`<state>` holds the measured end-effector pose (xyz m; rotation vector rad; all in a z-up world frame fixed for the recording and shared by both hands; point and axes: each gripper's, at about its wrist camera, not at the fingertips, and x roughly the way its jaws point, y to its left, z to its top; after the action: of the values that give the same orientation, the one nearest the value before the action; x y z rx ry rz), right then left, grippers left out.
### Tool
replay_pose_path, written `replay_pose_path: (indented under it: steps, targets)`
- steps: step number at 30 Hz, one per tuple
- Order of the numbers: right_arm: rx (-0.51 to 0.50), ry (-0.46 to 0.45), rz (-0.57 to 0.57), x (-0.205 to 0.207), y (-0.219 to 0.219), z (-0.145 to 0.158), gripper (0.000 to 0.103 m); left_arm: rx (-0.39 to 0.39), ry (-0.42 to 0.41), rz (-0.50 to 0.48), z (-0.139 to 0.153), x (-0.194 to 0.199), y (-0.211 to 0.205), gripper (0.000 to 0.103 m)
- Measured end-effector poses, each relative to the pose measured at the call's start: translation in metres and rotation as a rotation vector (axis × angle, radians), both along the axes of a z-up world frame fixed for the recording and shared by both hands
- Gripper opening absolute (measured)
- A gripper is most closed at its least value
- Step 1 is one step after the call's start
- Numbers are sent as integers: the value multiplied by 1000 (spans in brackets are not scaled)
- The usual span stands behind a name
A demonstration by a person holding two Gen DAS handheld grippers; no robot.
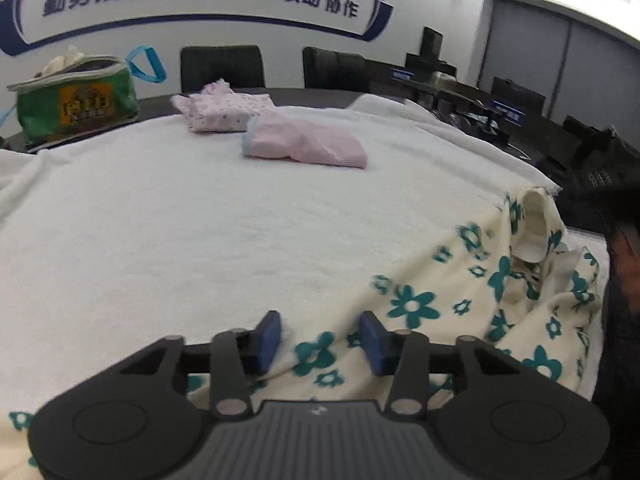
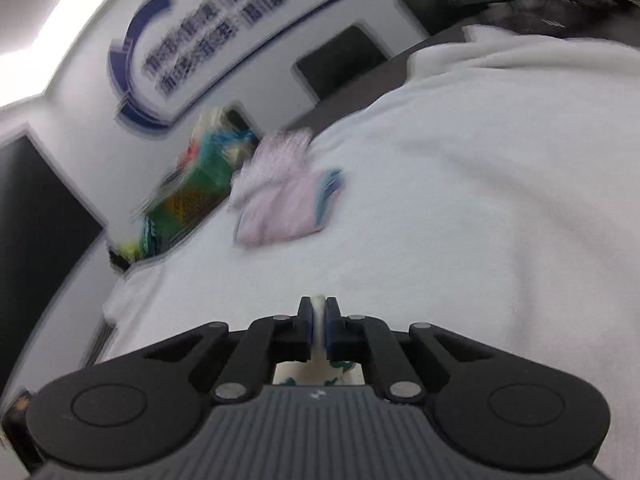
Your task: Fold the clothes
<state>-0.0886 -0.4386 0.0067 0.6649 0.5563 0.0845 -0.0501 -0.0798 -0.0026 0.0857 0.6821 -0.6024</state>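
Garment: cream floral cloth (image 1: 420, 304), crumpled at the near right of the white-covered counter (image 1: 200, 220) | Handling: judged light, soft and limp; best taken at an edge or corner | Left tongs (image 1: 320, 340): spread wide above its near-left edge, nothing held | Right tongs (image 2: 319, 320): clamped on a cloth fold | Far: two folded pink garments (image 1: 304, 144), green bag (image 1: 76, 100).

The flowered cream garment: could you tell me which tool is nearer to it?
Right. The right tool is shut on a fold of the flowered cream garment; the left tool hangs open just above its edge.
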Motion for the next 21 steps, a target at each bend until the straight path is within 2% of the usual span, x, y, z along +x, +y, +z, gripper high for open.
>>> replay_pose_path:
  steps: [3,4,5,6,8,9,10,11,12,15,16,17,20,21]
  targets:
    - [-2,0,-80,-23,6,-26,7,31,-31,1,0,-6,-4,42]
    - [-30,17,-91,-24,8,-32,10,32,-33,0,0,-5,-4,41]
    - [-64,25,-115,-25,8,-34,17,33,-35,-1,1,-4,-3,41]
    - [-110,19,-157,-28,6,-30,17,31,-34,1,1,-5,-3,41]
    - [-255,-52,-205,-35,10,-7,17,26,-33,3,2,-7,-1,41]
    - [-323,-97,-186,-38,13,7,23,28,-36,4,2,-7,-2,41]
    - [-368,-137,-98,-38,16,20,32,31,-39,5,2,-7,-2,41]
    - [-405,-168,47,-33,20,32,60,34,-42,5,2,-7,-3,41]
    - [-446,-208,210,-25,27,41,69,33,-43,5,2,-8,-2,41]
    - [-596,-403,645,-5,41,59,69,32,-43,7,2,-8,-2,42]
    - [-608,-380,760,12,42,61,69,32,-43,7,2,-8,-2,42]
    - [-600,-313,865,33,44,63,68,32,-44,7,2,-8,-2,42]
    - [-545,-149,1073,78,50,56,67,31,-43,8,2,-7,-2,42]
    - [-524,-97,1134,91,53,53,53,31,-43,8,2,-7,-2,42]
